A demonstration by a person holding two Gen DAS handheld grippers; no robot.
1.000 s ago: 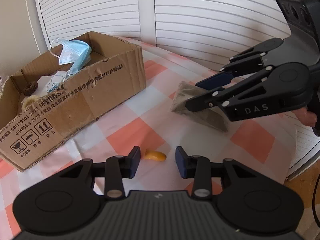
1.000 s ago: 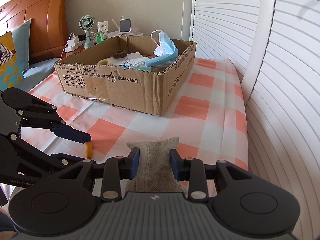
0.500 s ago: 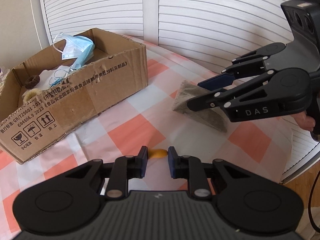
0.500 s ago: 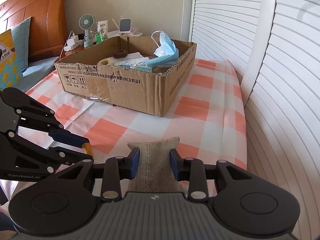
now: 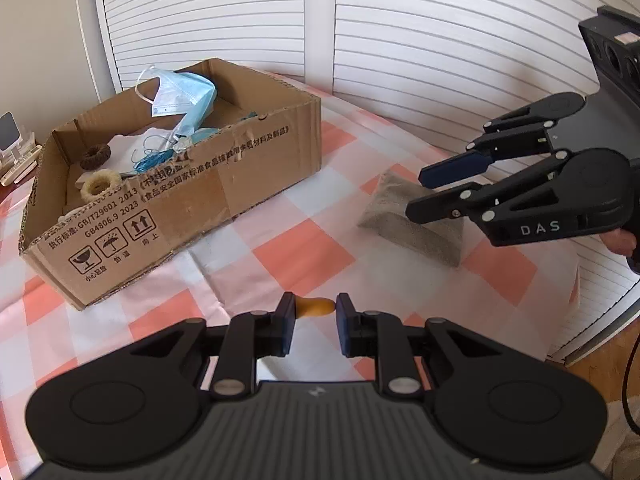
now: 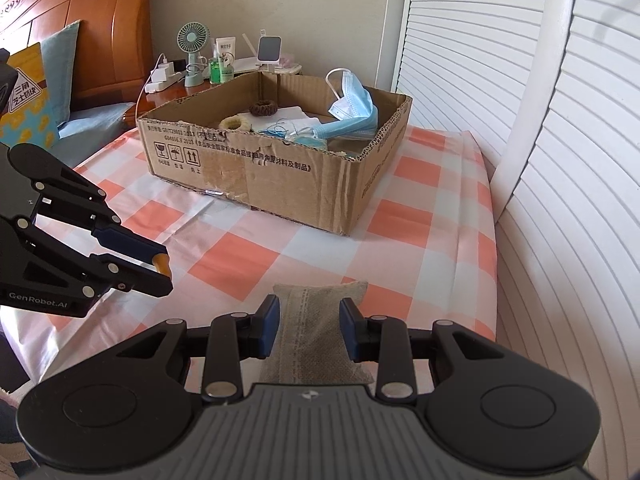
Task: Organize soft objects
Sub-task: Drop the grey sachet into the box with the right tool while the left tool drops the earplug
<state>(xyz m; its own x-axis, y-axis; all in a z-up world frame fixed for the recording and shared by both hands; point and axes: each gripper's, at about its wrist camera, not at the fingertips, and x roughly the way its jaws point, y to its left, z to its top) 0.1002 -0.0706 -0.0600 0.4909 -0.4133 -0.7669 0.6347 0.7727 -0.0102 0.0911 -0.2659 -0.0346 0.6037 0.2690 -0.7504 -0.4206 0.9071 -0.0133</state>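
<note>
Closest to us, our left gripper (image 5: pixel 313 314) has just been closing, and its fingers (image 5: pixel 286 322) now pinch the small orange piece (image 5: pixel 315 306) between their tips, over the near part of the checked cloth (image 5: pixel 304 256) that covers the bed. In the right wrist view that orange piece (image 6: pixel 162 263) shows at the tips of the left gripper (image 6: pixel 162 270).

Just beyond, toward the cloth's right edge, our right gripper (image 6: pixel 309 322) has its fingers (image 6: pixel 269 326) set on either side of the grey-brown fabric pouch (image 6: pixel 318 332), pressing its sides; the pouch (image 5: pixel 408 222) lies on the cloth.

Farther off, toward the far left of the cloth, stands the open cardboard box (image 5: pixel 224 196). Inside it we see a blue face mask (image 5: pixel 182 94) draped over the far wall, a dark brown scrunchie (image 5: pixel 95 157), a pale yellow scrunchie (image 5: pixel 101 184) and a tangle of blue string (image 5: pixel 152 160).
</note>
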